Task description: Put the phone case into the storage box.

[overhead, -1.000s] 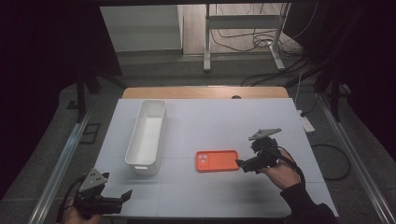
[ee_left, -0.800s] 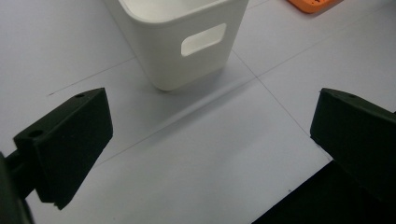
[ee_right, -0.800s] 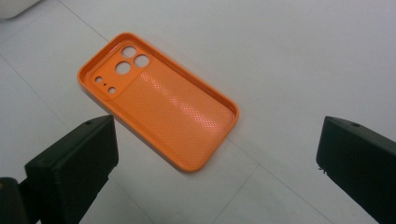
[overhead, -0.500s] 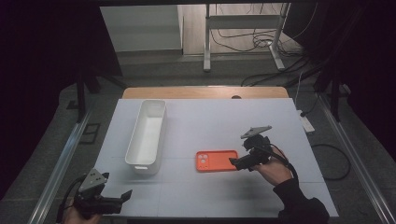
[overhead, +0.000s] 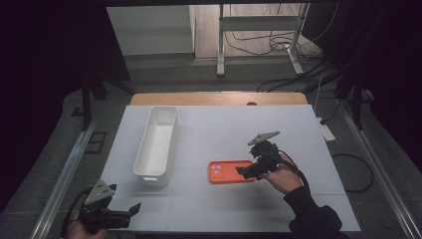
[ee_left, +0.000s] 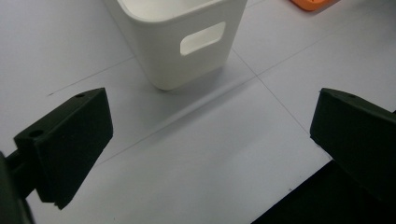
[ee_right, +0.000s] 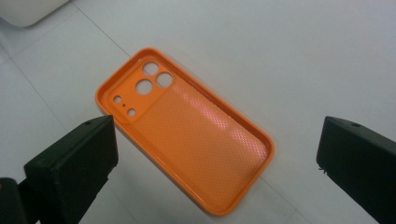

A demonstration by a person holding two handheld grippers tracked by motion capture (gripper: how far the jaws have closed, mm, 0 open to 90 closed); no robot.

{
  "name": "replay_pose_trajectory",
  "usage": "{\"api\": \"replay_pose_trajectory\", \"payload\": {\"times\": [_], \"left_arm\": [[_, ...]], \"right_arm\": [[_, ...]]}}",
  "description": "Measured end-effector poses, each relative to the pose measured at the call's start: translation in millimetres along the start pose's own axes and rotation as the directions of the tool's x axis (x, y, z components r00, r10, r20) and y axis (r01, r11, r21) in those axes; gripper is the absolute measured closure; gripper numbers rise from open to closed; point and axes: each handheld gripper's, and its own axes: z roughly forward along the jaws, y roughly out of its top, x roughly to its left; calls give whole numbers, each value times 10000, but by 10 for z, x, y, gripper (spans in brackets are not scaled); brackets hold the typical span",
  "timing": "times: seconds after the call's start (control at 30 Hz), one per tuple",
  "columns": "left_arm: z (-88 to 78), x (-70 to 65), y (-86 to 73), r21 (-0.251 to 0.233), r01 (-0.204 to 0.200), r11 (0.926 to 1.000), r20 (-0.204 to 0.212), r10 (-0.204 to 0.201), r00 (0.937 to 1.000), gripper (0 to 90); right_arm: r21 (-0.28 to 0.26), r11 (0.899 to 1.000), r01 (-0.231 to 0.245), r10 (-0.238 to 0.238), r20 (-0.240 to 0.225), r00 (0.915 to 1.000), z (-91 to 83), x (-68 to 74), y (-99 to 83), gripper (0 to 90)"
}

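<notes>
Pale grey tabletop, frame centre: my right gripper gapes wide, empty, over thin flexible orange phone case; light, slick, I'd pinch a long raised rim

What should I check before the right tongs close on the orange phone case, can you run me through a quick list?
1. Right tongs open: ok, jaws stand wide apart.
2. Orange phone case between the jaws: ok, it lies flat, inner side up.
3. Jaws low enough to grip the rim: cannot tell.
4. Table around the case free of clutter: ok.
5. White bin upright and empty: ok.
6. Left tongs away from the case: ok, open at the table's near left edge.
</notes>
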Motion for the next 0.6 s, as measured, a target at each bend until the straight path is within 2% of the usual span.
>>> {"api": "replay_pose_trajectory", "payload": {"times": [0.23, 0.43, 0.6], "left_arm": [[1, -2, 1, 31, -29, 10000, -8, 29, 10000, 0], [2, -4, 2, 55, -64, 10000, -18, 64, 10000, 0], [4, -5, 3, 66, -83, 9999, -24, 83, 10000, 1]], "right_arm": [[47, 9999, 95, -95, -23, 10000, 103, 21, 78, 0], [442, 9985, 326, -327, 10, 9995, 189, 46, 109, 0], [425, 9982, 434, -436, 35, 9990, 212, 59, 122, 0]]}}
